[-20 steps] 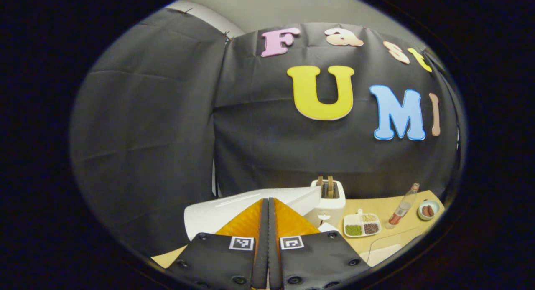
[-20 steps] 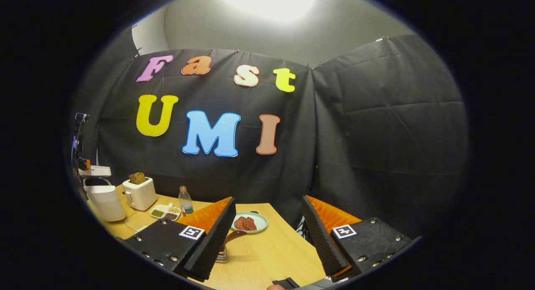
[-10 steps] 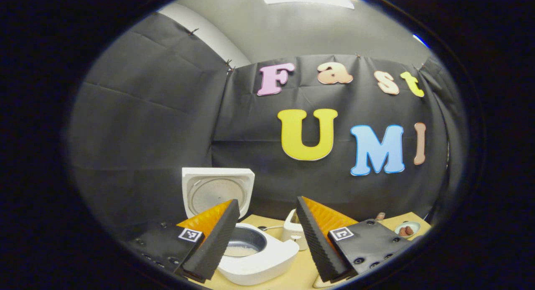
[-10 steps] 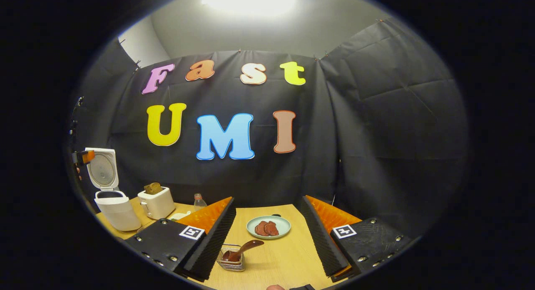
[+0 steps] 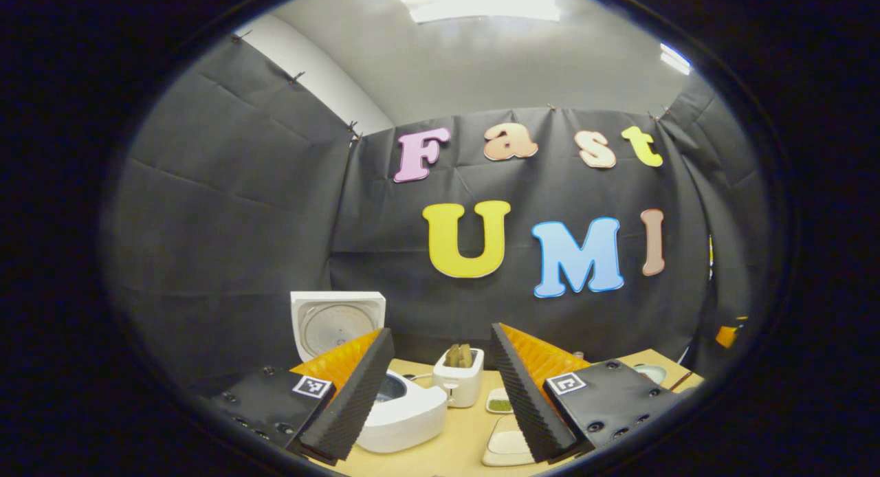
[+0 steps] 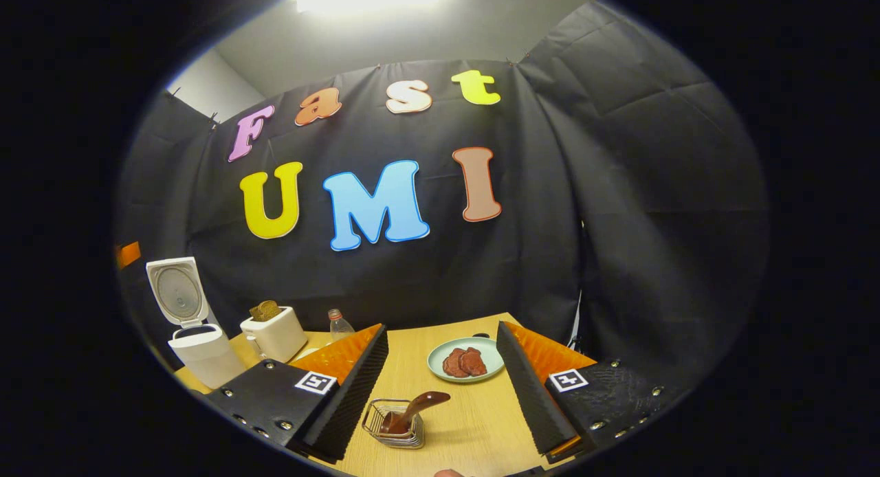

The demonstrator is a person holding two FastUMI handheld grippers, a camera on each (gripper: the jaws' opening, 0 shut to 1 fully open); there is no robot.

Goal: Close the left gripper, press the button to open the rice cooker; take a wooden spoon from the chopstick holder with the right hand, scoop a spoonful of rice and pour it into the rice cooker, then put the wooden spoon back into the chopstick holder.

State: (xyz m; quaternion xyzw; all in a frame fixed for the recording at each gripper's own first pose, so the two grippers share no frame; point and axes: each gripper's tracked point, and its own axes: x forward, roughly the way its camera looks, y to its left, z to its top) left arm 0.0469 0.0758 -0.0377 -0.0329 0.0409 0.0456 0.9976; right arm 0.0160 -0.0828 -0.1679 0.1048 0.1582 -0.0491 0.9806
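The white rice cooker [image 5: 405,416] stands on the table with its lid [image 5: 335,320] swung upright, just ahead and to the left of my left gripper [image 5: 440,331], which is open and holds nothing. In the right gripper view the same rice cooker [image 6: 201,350] sits far left. The wire chopstick holder [image 6: 393,429] rests on the table low between the fingers of my right gripper [image 6: 441,327], and the wooden spoon [image 6: 421,404] leans out of it to the right. That gripper is open, above and short of the spoon.
A white toaster [image 5: 459,386] with bread stands right of the cooker, with a compartment dish [image 5: 500,402] of grains and a white dish [image 5: 509,447] nearer. A plate of meat slices [image 6: 466,360] and a bottle [image 6: 337,322] are on the wooden table [image 6: 474,422].
My left gripper went from shut to open and drew back from the cooker, whose lid has swung up. The right gripper tipped down towards the chopstick holder.
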